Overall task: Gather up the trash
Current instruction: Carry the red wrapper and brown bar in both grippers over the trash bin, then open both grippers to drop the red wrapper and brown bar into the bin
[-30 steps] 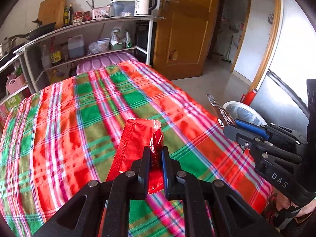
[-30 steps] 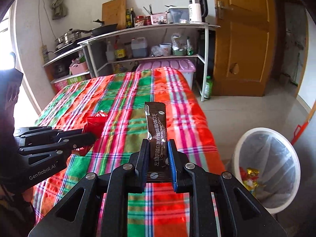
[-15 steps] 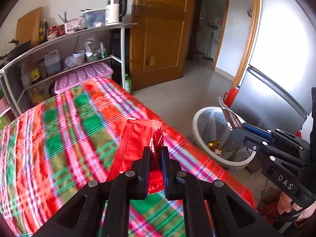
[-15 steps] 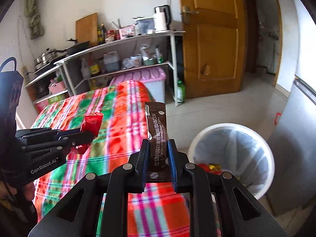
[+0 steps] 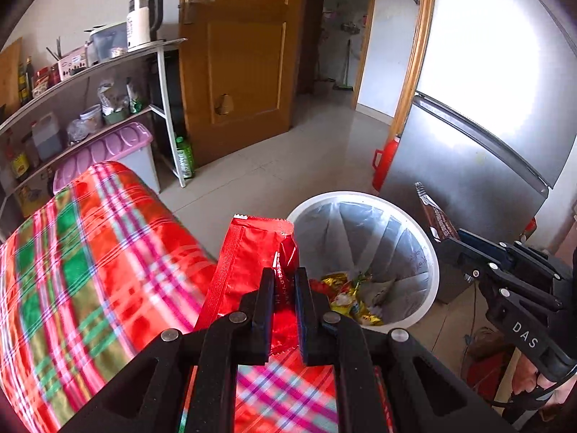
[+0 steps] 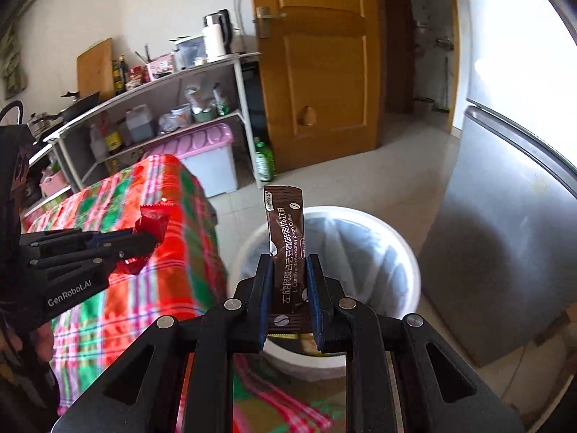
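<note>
My left gripper (image 5: 285,278) is shut on a red snack wrapper (image 5: 249,259) and holds it above the table edge, just left of the white trash bin (image 5: 431,252). My right gripper (image 6: 288,263) is shut on a brown coffee sachet (image 6: 286,238), upright, directly over the bin (image 6: 404,252). The bin has a clear liner and several wrappers (image 5: 349,296) at its bottom. In the right wrist view the left gripper (image 6: 151,241) with the red wrapper (image 6: 153,220) is at the left. In the left wrist view the right gripper (image 5: 450,243) with the sachet (image 5: 434,213) is at the right.
The table with a red and green plaid cloth (image 5: 90,270) lies to the left of the bin. A steel fridge (image 5: 468,166) stands right behind the bin. A shelf rack (image 5: 108,83), a purple-lidded box (image 5: 104,151) and a wooden door (image 5: 238,65) are farther back.
Both grippers have swung right from over the table toward the bin, each still holding its trash. The bin is now close in front of both.
</note>
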Available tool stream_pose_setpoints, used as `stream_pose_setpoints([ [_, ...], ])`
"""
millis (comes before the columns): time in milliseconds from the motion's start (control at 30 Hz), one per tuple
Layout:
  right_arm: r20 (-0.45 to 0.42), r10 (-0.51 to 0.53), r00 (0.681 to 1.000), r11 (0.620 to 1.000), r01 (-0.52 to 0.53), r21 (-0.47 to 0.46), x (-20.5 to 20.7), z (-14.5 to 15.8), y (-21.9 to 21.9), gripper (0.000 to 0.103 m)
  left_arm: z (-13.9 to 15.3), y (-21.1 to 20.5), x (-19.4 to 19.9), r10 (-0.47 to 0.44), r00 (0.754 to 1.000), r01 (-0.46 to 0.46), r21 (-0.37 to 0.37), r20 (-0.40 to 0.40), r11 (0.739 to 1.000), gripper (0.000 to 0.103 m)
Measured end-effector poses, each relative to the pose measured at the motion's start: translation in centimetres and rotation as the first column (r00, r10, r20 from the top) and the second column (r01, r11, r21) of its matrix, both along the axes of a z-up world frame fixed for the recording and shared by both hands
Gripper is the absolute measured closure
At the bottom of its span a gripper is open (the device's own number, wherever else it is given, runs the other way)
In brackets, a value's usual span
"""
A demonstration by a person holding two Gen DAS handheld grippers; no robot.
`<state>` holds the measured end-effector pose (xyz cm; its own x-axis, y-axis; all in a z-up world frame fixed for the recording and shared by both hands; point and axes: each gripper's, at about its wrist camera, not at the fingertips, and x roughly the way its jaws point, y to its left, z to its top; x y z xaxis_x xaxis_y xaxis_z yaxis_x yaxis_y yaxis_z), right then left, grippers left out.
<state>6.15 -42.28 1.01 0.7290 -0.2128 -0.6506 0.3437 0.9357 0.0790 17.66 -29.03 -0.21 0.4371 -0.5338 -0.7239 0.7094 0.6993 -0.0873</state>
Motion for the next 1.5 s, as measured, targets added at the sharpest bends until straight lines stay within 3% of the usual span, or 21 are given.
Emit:
stream_pose_setpoints([
  [367, -0.079, -0.062, 0.995, 0.998, 0.064, 0.025, 0.5, -3.2, -4.4, 0.084, -3.3, -6.4, 0.2, -0.066, 0.997, 0.069, 0.055, -0.042, 0.996, 0.092],
  [733, -0.137, -0.071, 0.988, 0.995, 0.079, 0.055, 2.1, -5.7, -6.4, 0.083, -5.4, -9.2, 0.6, -0.072, 0.995, 0.078, 0.085, -0.071, 0.993, 0.092],
  [800, -0.147, -0.068, 0.987, 0.995, 0.078, 0.064, 2.3, -6.1, -6.8, 0.082, -5.5, -9.4, 0.9, -0.067, 0.995, 0.074, 0.082, -0.08, 0.994, 0.085],
  [867, -0.158, -0.076, 0.985, 0.994, 0.086, 0.062, 2.3, -6.5, -7.1, 0.081, -5.5, -9.7, 1.0, -0.067, 0.994, 0.074, 0.083, -0.081, 0.994, 0.062],
  [900, -0.16, -0.079, 0.984, 0.994, 0.09, 0.064, 2.3, -6.6, -7.2, 0.078, -5.5, -9.8, 1.1, -0.065, 0.995, 0.071, 0.078, -0.079, 0.994, 0.06],
  [1000, -0.156, -0.076, 0.985, 0.993, 0.09, 0.082, 2.1, -6.7, -7.5, 0.054, -5.6, -9.9, 1.1, -0.063, 0.995, 0.069, 0.079, -0.077, 0.994, 0.06],
  [1500, -0.11, -0.124, 0.986, 0.989, 0.131, 0.063, 0.0, -5.2, -5.9, 0.054, -4.6, -7.8, -0.3, -0.034, 0.997, 0.038, 0.052, -0.073, 0.998, 0.054],
])
